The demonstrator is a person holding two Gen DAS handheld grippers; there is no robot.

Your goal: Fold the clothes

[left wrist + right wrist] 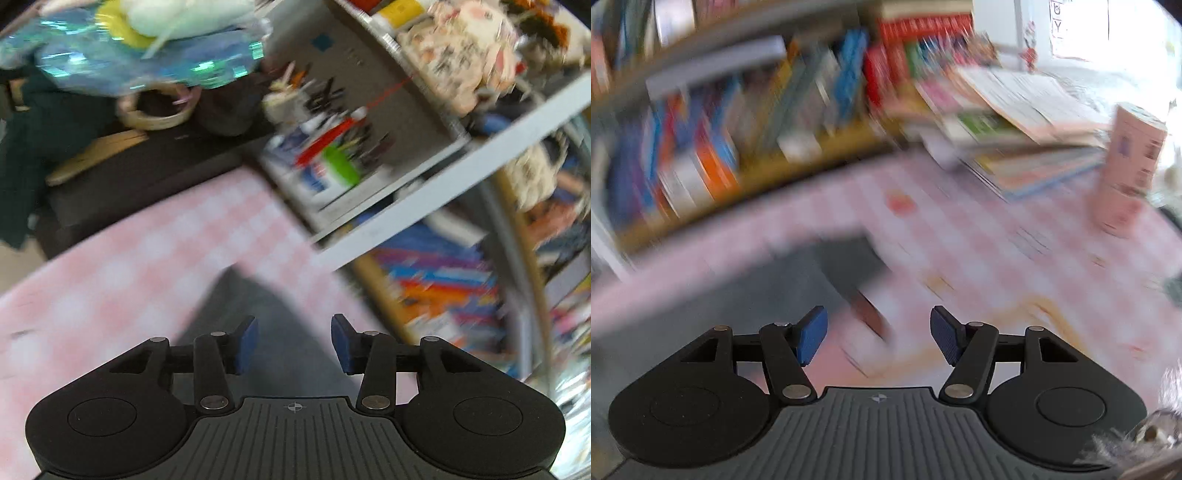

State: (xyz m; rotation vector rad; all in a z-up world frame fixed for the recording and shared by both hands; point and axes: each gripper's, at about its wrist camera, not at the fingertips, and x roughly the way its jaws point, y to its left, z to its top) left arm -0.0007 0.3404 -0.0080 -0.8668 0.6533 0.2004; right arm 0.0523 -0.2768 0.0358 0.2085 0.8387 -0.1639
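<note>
A dark grey garment [255, 314] lies flat on the pink checked tablecloth [129, 266]. In the left wrist view one corner of it points away from me. My left gripper [294, 345] is open and empty above the cloth. In the right wrist view the same garment [738, 288] lies to the left, its corner near the left blue pad. My right gripper [879, 338] is open and empty, over the tablecloth [997, 266] just right of the garment. Both views are blurred by motion.
A bookshelf full of books [738, 129] runs along the table's far edge. A stack of books and papers [1015, 129] and a pink cylindrical can [1130, 166] stand at the right. A pen holder with clutter [332, 140] and a dark box [147, 173] stand at the back.
</note>
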